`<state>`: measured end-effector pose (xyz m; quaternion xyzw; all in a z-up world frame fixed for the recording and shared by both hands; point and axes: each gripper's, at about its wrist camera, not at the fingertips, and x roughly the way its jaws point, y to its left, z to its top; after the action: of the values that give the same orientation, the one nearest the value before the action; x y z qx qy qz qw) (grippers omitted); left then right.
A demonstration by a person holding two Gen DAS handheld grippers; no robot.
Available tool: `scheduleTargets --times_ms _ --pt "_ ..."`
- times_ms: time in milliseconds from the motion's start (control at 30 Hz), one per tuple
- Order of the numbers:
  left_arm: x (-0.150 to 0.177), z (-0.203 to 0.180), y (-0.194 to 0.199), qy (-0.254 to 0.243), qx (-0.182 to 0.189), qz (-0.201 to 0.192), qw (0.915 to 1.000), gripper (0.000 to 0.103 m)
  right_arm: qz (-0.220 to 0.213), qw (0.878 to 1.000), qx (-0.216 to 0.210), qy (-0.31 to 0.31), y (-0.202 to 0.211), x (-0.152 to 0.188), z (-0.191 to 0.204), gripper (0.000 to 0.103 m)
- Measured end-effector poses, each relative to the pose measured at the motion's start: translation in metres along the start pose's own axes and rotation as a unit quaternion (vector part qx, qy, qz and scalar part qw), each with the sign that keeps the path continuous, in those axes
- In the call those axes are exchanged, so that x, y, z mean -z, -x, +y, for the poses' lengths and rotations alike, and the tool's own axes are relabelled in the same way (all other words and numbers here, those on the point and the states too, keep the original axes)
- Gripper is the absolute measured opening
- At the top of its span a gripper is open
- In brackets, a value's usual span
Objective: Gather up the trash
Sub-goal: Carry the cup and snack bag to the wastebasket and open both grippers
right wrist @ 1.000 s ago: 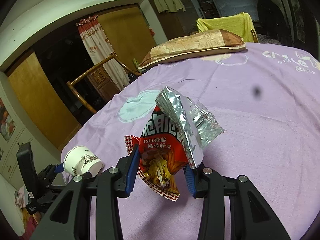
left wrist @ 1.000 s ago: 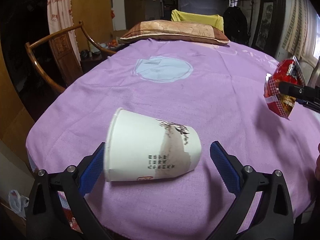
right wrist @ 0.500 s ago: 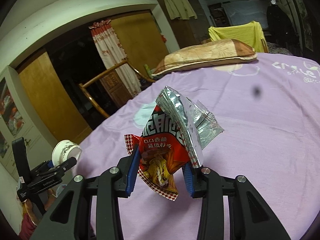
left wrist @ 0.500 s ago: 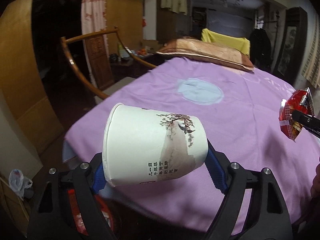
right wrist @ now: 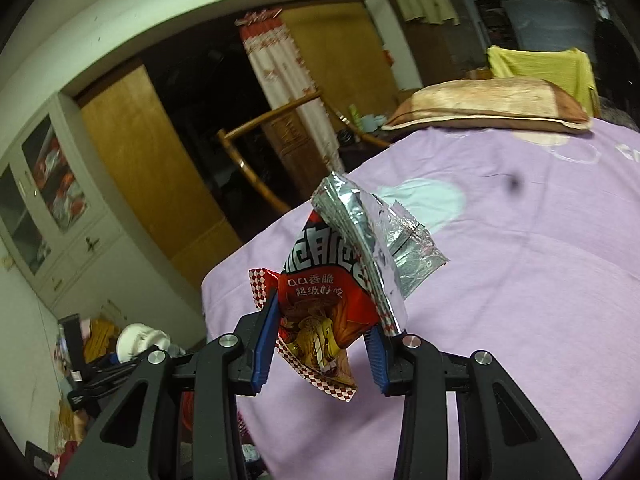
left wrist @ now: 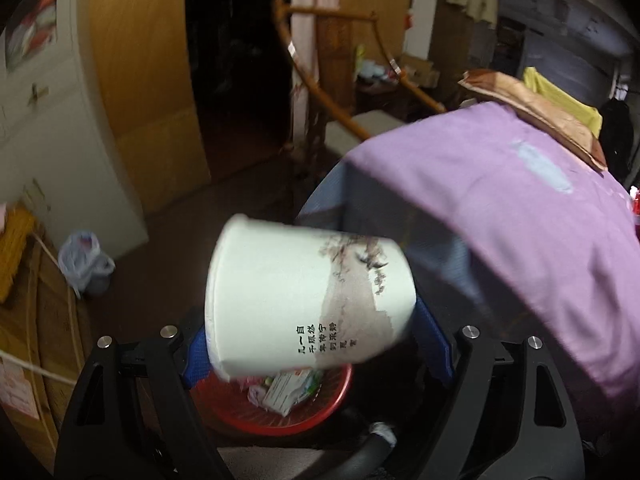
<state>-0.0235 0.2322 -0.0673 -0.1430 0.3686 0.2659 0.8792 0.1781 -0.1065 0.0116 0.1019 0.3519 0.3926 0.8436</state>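
Left tool (left wrist: 316, 344) clamps the white paper cup (left wrist: 308, 300) on its side, mouth to the left, right above the red trash basket (left wrist: 280, 408) on the floor, beside the purple-covered surface (left wrist: 520, 216). Right tool (right wrist: 322, 344) grips the red snack wrapper (right wrist: 332, 300), foil flap up, over the near edge of that surface, well apart from the basket.

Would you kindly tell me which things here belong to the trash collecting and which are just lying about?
Job in hand: paper cup, snack wrapper, red trash basket.

Just lying about: pillow, wooden chair, plastic bag on the floor.
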Motion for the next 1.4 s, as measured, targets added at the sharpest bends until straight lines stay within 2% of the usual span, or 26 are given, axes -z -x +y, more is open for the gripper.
scheduleTargets --times_ms 33,67,100,133,300,433,567,667,767,833,1067,1267,1300,1400 --pt "0.002 0.005 -0.006 0.003 0.001 0.008 1.0 0.082 0.006 1.0 0.001 0.006 -0.006 -0.001 0.009 0.039" --pt "0.005 0.011 -0.015 0.006 -0.002 0.019 0.9998 0.088 0.012 1.0 0.002 0.011 -0.012 -0.001 0.017 0.039" --pt "0.006 0.016 -0.02 0.007 -0.008 0.023 0.9997 0.094 0.016 1.0 0.002 0.015 -0.017 -0.001 0.022 0.039" --pt "0.008 0.02 -0.027 0.007 -0.025 0.025 0.9993 0.096 0.024 0.999 0.002 0.021 -0.023 -0.002 0.031 0.039" --pt "0.007 0.044 -0.038 0.02 -0.077 0.012 0.9967 0.096 0.053 0.997 -0.007 0.052 -0.051 -0.001 0.073 0.039" --pt "0.001 0.077 -0.031 0.054 -0.118 -0.021 0.9914 0.096 0.077 0.992 -0.034 0.095 -0.074 0.003 0.125 0.039" --pt "-0.002 0.109 -0.028 0.091 -0.149 -0.036 0.9839 0.096 0.117 0.98 -0.074 0.145 -0.104 0.014 0.185 0.039" --pt "-0.001 0.128 -0.035 0.107 -0.181 -0.035 0.9771 0.096 0.161 0.965 -0.105 0.178 -0.134 0.033 0.224 0.039" --pt "0.002 0.143 -0.043 0.118 -0.208 -0.031 0.9705 0.096 0.201 0.951 -0.12 0.202 -0.16 0.057 0.253 0.039" --pt "0.004 0.151 -0.049 0.124 -0.212 -0.025 0.969 0.096 0.232 0.94 -0.123 0.219 -0.181 0.072 0.267 0.039" --pt "0.011 0.165 -0.061 0.139 -0.204 -0.007 0.969 0.096 0.299 0.914 -0.104 0.255 -0.235 0.112 0.285 0.04" --pt "0.014 0.161 -0.068 0.13 -0.211 0.003 0.9689 0.096 0.331 0.898 -0.095 0.275 -0.263 0.13 0.291 0.044" --pt "0.014 0.161 -0.069 0.129 -0.211 0.004 0.9689 0.096 0.336 0.896 -0.094 0.275 -0.266 0.132 0.291 0.049" --pt "0.014 0.16 -0.072 0.129 -0.21 0.009 0.9692 0.096 0.345 0.894 -0.095 0.269 -0.272 0.134 0.29 0.051"
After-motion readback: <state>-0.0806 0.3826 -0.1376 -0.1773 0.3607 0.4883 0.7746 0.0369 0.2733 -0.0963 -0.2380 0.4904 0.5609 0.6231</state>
